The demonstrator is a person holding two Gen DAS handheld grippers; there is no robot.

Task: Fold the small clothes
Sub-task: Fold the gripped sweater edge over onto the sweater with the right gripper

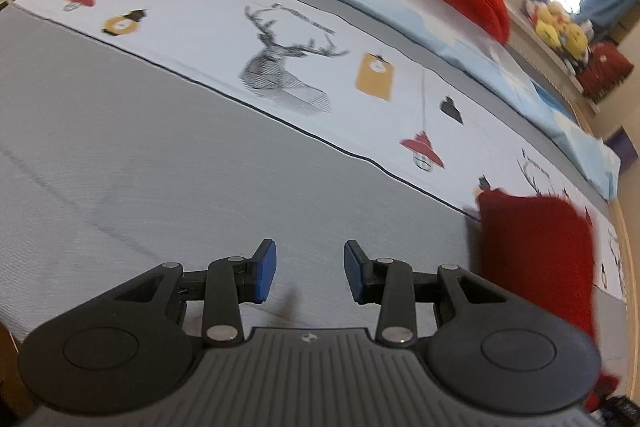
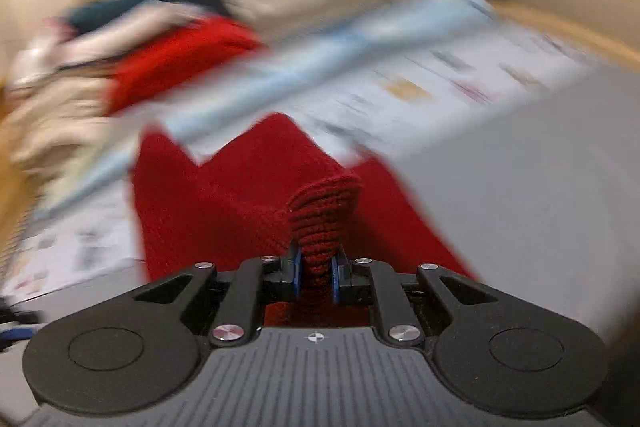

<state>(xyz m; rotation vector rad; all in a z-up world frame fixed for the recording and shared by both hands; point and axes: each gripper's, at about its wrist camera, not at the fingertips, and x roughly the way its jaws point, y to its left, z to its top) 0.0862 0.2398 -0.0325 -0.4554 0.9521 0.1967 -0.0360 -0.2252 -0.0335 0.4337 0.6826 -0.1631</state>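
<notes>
Right gripper [image 2: 315,277]: jaws clamped on a bunched fold of the red knit garment [image 2: 224,203], which is spread just beyond the fingers over the grey bed sheet [image 2: 520,207]; view heavily blurred. Left gripper [image 1: 310,273]: jaws parted, nothing held between them, sheet seen beneath. The garment is seen at its right. A deer-print cloth [image 1: 280,67] is laid further out.

A home bedroom: printed bedsheet [image 1: 280,67], plush toys [image 1: 560,27] on a shelf.
</notes>
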